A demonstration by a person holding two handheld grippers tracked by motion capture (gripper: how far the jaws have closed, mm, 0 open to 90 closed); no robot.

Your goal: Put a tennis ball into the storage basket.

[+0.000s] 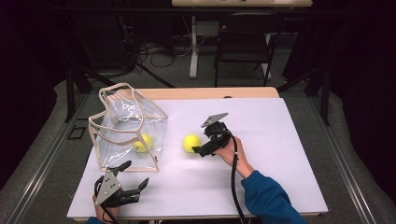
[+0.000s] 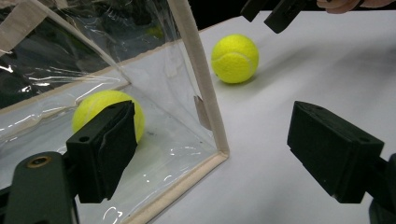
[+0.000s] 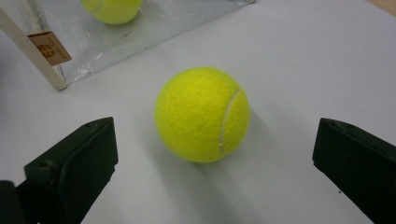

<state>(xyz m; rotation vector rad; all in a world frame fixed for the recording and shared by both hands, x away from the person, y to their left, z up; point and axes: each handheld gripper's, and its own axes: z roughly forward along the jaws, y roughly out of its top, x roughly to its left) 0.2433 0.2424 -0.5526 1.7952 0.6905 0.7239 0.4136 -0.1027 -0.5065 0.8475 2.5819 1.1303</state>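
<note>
On the desk [image 1: 280, 140], a clear bag [image 1: 128, 130] holding one tennis ball [image 1: 142, 143] is seen just ahead of the open left tongs [image 1: 135, 175]. A second tennis ball [image 3: 201, 114] is framed, untouched, between the spread jaws of the right tongs [image 1: 198, 150].

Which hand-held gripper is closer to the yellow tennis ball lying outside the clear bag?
Right. The right hand-held gripper sits open just beside the yellow tennis ball; the left hand-held gripper waits by the clear plastic bag, farther off.
</note>
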